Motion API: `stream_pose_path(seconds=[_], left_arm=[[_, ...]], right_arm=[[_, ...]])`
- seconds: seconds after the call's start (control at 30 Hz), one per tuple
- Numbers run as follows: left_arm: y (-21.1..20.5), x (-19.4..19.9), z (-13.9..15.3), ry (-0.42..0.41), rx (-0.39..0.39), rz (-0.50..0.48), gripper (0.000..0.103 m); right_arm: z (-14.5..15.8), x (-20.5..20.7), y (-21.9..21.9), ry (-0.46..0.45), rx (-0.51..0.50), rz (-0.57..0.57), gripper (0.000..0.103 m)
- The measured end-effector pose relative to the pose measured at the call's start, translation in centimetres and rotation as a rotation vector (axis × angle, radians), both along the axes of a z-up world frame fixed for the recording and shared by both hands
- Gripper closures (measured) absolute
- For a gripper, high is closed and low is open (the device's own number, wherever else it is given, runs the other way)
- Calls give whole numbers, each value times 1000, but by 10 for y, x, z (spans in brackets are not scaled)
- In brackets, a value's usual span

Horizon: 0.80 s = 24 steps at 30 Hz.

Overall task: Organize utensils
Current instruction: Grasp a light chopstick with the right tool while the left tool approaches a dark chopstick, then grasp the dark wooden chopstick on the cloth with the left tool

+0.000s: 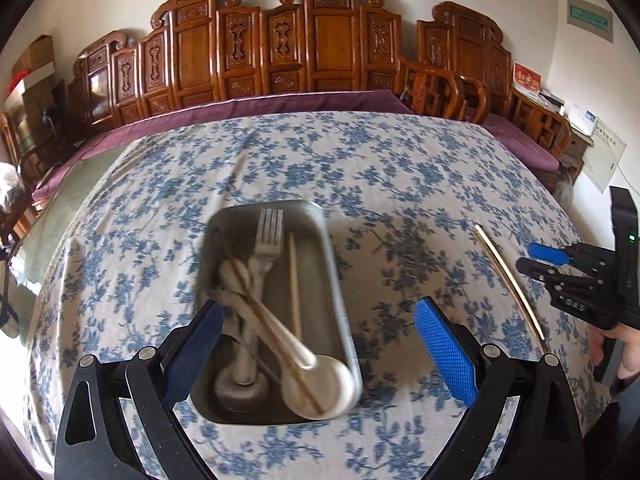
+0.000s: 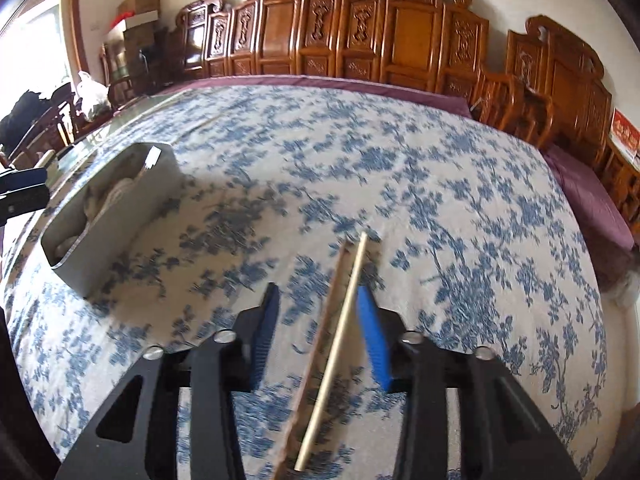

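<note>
A metal tray (image 1: 336, 280) sits on the flowered cloth holding a fork (image 1: 270, 236), white spoons (image 1: 320, 384) and chopsticks (image 1: 294, 280). My left gripper (image 1: 318, 312) hangs open and wide above the tray's near half, gripping nothing. A loose pale chopstick (image 2: 340, 340) lies on the cloth to the right of the tray (image 2: 108, 216). My right gripper (image 2: 318, 292) stands open over it, the stick passing between the fingers close to the right pad (image 2: 372, 332). The left wrist view shows that same chopstick (image 1: 508, 280) and the right gripper (image 1: 560, 264) beside it.
The blue-flowered tablecloth (image 2: 360, 160) covers a large table. Carved wooden benches (image 1: 320, 40) with purple cushions run along the far side and right. Cardboard boxes (image 2: 140, 8) are stacked at the far left. A hand (image 1: 624, 344) holds the right gripper's handle.
</note>
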<state>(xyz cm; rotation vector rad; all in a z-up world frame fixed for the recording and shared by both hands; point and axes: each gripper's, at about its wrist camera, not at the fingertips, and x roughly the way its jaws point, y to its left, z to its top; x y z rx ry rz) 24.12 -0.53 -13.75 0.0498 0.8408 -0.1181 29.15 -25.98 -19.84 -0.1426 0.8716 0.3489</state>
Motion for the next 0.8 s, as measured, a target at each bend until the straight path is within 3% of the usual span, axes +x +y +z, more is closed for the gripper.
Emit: stream_pose_path(seconds=[0.27, 0.47, 0.8], left_arm=[[-58, 8, -16, 36, 10, -53, 10], [-92, 11, -33, 68, 37, -89, 10], [-145, 22, -51, 107, 50, -133, 10]], right_arm=[[-28, 4, -11, 112, -6, 12, 80], [-34, 9, -17, 129, -64, -5, 93], [-26, 12, -51, 145, -11, -32, 97]])
